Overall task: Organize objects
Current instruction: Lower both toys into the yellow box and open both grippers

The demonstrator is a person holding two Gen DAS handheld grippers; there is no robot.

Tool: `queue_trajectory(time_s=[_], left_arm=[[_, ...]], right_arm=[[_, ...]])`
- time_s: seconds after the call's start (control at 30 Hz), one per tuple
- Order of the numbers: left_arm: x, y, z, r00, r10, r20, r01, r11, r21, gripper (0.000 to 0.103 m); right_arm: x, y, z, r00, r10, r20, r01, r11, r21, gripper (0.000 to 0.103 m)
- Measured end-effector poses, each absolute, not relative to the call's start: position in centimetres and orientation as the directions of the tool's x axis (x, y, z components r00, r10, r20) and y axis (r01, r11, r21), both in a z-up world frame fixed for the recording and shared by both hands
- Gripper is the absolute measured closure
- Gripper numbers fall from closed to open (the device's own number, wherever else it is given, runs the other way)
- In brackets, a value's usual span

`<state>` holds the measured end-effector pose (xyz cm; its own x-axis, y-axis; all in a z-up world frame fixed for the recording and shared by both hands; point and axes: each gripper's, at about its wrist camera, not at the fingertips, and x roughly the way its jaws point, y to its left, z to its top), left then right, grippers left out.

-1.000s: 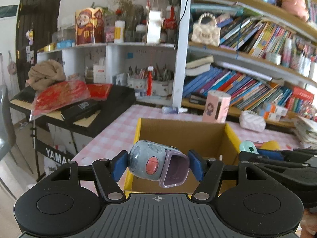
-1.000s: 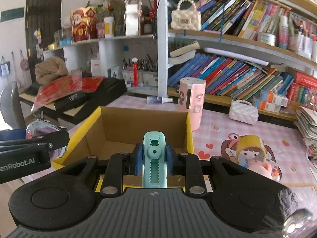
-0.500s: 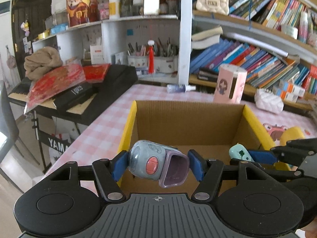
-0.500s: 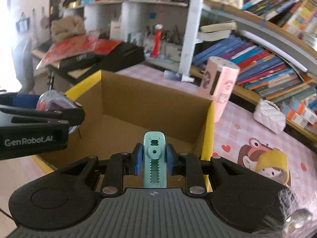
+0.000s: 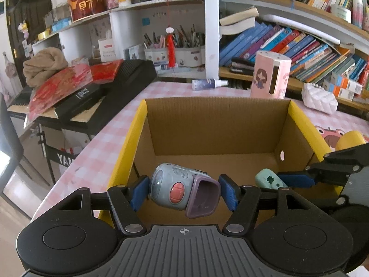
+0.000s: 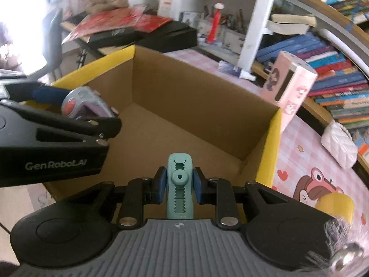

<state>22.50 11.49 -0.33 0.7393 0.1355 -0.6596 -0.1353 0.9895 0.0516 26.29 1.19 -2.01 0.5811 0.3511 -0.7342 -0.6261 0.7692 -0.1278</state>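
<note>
Pink checked table (image 5: 108, 152) carried an open cardboard box (image 5: 214, 115). Left gripper (image 5: 183, 191) clamped a grey-purple toy (image 5: 182, 189), right gripper (image 6: 178, 183) clamped a teal clip (image 6: 180, 184); both over the box.

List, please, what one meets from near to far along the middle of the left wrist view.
Grey-blue toy with a red button, held in the left gripper → brown cardboard box with yellow edges → small white spray bottle lying on the pink checked table → grey pen holders on the shelf.
</note>
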Motion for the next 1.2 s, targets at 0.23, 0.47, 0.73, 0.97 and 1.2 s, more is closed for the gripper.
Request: queue_trajectory(time_s=[0.23,0.47,0.73,0.97,1.2], left_arm=[[22.9,11.0,-0.9,0.723,0.14,-0.676,-0.136,0.989,0.059,0.038],[23.1,10.5,-1.3,0.718,0.164,-0.676,-0.13,0.986,0.101,0.038],[23.2,10.2,-1.5,0.717,0.179,-0.674,-0.125,0.984,0.127,0.037],[22.6,10.4,-0.9,0.741,0.187,-0.645,-0.151,0.982,0.111,0.03],[20.8,11.1,0.9,0.781,0.194,-0.594,-0.186,0.98,0.076,0.027]], right_arm=[[27.2,1.1,-2.2,0.559,0.348,-0.752,-0.66,0.736,-0.151,0.08],[27.3,1.3,-2.4,0.546,0.339,-0.767,-0.676,0.718,-0.164,0.08],[27.4,1.4,-2.5,0.536,0.325,-0.779,-0.677,0.717,-0.166,0.08],[27.1,1.2,-2.3,0.553,0.349,-0.756,-0.677,0.718,-0.164,0.075],[25.9,0.4,-1.2,0.604,0.375,-0.704,-0.631,0.764,-0.135,0.067]])
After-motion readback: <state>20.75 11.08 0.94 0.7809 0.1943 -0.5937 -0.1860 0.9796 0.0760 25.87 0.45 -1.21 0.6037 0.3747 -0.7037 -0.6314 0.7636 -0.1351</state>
